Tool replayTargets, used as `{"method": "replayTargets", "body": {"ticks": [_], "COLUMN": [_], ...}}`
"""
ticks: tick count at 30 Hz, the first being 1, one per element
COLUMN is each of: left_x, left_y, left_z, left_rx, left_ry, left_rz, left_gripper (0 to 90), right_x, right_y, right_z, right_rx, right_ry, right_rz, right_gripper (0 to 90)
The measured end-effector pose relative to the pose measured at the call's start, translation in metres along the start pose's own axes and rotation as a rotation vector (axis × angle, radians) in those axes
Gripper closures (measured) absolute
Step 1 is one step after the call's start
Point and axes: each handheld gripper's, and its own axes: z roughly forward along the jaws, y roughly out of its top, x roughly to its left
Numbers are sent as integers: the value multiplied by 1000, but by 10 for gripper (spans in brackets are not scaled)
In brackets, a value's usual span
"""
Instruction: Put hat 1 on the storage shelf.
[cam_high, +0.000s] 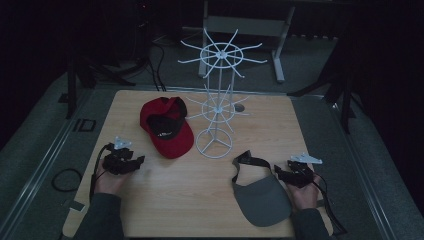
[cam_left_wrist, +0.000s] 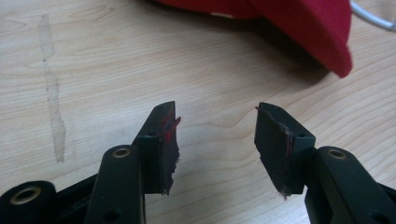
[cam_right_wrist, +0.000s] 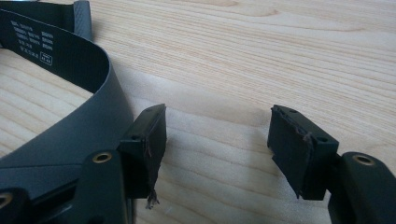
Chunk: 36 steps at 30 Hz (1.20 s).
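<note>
Nearest, at the right gripper (cam_right_wrist: 217, 140): jaws wide apart, nothing between the pads but bare table (cam_right_wrist: 280, 56). Just outside its left jaw, the grey visor (cam_right_wrist: 79, 126), strap curving away ahead, close to that jaw and possibly brushing it, ungripped. In the high view, right gripper (cam_high: 278, 173) at the visor's (cam_high: 262, 197) brim edge, visor flat on the wood.

At the left gripper (cam_left_wrist: 215, 135): jaws also wide, holding nothing, only tabletop in the gap. Ahead and to the right of the jaws, well beyond the tips, the red cap (cam_left_wrist: 299, 23), brim toward the gripper, lying apart from the pads. From above, left gripper (cam_high: 137, 161) short of the cap (cam_high: 167, 127).

Farthest, behind both, the white wire rack (cam_high: 218, 95), every prong bare.

Judged from this: hanging not yet begun; both pieces of headwear still to grip, lift and hook on the rack.
</note>
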Motion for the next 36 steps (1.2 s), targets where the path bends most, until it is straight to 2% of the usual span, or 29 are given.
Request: {"method": "replayTargets", "body": {"ticks": [10, 17, 26, 31, 36], "left_x": [-10, -14, -20, -22, -24], "left_y": [11, 20, 24, 28, 31], "left_z": [1, 4, 4, 6, 8], "left_rx": [1, -2, -8, -5, -5], "left_ry": [-35, -65, -63, -89, -93], "left_rz": [34, 9, 18, 5, 2], "left_gripper": [493, 454, 426, 412, 407], "right_x": [0, 0, 0, 0, 0], "right_y": [0, 0, 0, 0, 0], "right_z": [0, 0, 0, 0, 0], "right_rx": [0, 0, 0, 0, 0], "right_ry": [1, 3, 3, 3, 4], "right_rz": [1, 1, 0, 1, 0], "right_gripper": [372, 368, 368, 367, 367]}}
